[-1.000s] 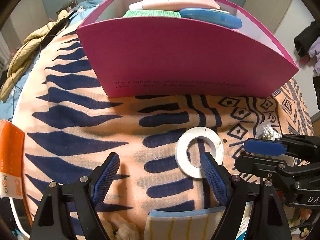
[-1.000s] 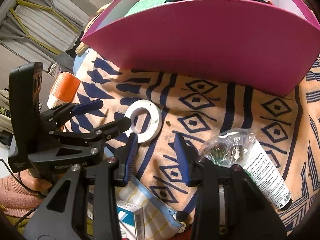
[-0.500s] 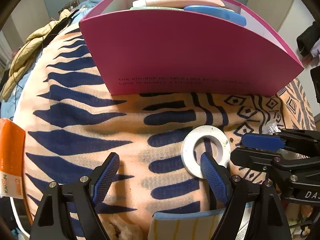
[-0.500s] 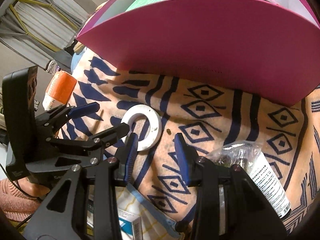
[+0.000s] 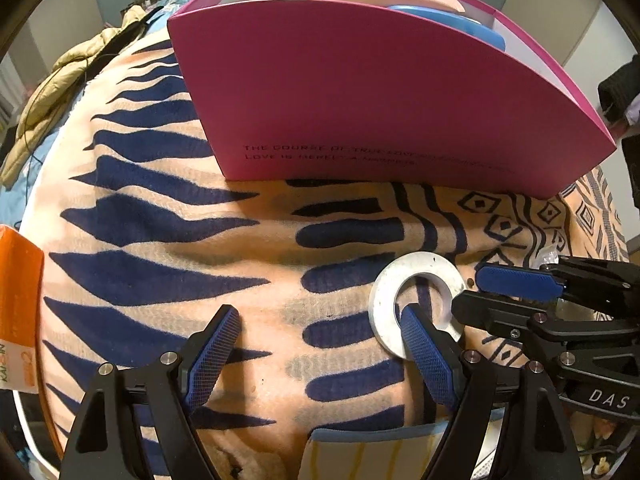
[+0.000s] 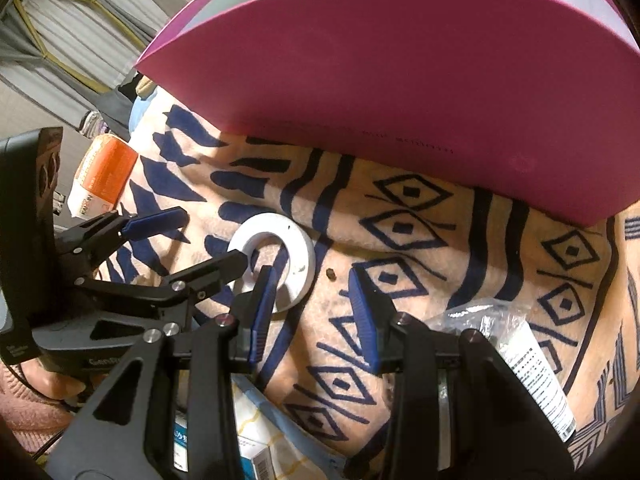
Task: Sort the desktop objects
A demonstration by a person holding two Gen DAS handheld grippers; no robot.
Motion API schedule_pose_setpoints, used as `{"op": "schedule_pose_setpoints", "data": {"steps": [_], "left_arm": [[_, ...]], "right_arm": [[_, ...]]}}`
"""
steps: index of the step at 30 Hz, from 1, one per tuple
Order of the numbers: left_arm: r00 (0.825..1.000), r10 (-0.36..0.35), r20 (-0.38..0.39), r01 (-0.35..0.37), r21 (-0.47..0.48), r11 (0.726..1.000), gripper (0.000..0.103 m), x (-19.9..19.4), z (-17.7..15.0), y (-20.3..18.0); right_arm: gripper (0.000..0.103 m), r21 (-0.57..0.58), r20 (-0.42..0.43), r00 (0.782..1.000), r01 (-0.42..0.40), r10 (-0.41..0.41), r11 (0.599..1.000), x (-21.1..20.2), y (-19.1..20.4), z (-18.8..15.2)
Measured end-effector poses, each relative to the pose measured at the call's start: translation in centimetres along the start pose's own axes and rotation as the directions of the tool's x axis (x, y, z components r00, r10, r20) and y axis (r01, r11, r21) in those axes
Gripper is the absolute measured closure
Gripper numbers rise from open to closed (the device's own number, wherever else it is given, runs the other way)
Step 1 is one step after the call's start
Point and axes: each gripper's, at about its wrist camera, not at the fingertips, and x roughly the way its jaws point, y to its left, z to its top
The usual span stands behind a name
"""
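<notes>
A patterned blanket (image 5: 248, 264) carries a pink box (image 5: 360, 92) and white ring (image 5: 386, 300).

I'm in a home bedroom: a patterned blanket (image 5: 160, 240) covers the bed under me, a padded jacket (image 5: 72, 80) lies crumpled at its edge, and folded bedding (image 6: 60, 20) sits stacked nearby.

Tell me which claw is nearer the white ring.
Left. The left claw has one finger reaching into the white ring's hole. The right claw, closing on nothing, has one finger over the ring's near edge.
</notes>
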Motion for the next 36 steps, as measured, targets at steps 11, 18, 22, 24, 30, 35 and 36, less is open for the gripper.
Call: {"op": "schedule_pose_setpoints", "data": {"steps": [11, 18, 22, 24, 30, 35, 36], "left_arm": [[0.999, -0.039, -0.013, 0.039, 0.017, 0.999, 0.034, 0.9, 1.4, 0.5], [0.998, -0.060, -0.020, 0.060, 0.025, 0.998, 0.036, 1.2, 2.3, 1.3], [0.997, -0.071, -0.023, 0.072, 0.030, 0.997, 0.037, 1.6, 2.9, 1.6], [0.996, -0.083, -0.025, 0.084, 0.037, 0.996, 0.041, 1.6, 3.1, 1.7], [0.992, -0.120, -0.039, 0.122, 0.057, 0.991, 0.056, 2.0, 4.0, 1.8], [0.991, -0.126, -0.040, 0.128, 0.058, 0.990, 0.056, 2.3, 4.8, 2.4], [0.990, -0.133, -0.041, 0.135, 0.054, 0.989, 0.056, 2.4, 4.9, 2.4]], "right_arm": [[0.076, -0.051, -0.016, 1.000, 0.020, -0.021, 0.998, 0.7, 0.5, 0.5], [0.078, -0.103, -0.034, 0.999, 0.023, -0.027, 0.994, 1.2, 1.0, 1.0], [0.081, -0.110, -0.040, 0.999, 0.008, -0.013, 0.994, 1.3, 1.0, 1.1], [0.081, -0.114, -0.042, 0.999, 0.003, -0.008, 0.993, 1.4, 1.0, 1.2], [0.082, -0.134, -0.045, 0.999, 0.015, -0.021, 0.991, 1.3, 1.2, 1.2], [0.080, -0.160, -0.043, 0.998, 0.040, -0.048, 0.986, 1.6, 1.8, 1.0], [0.081, -0.160, -0.040, 0.998, 0.042, -0.049, 0.986, 1.5, 1.8, 1.0]]}}
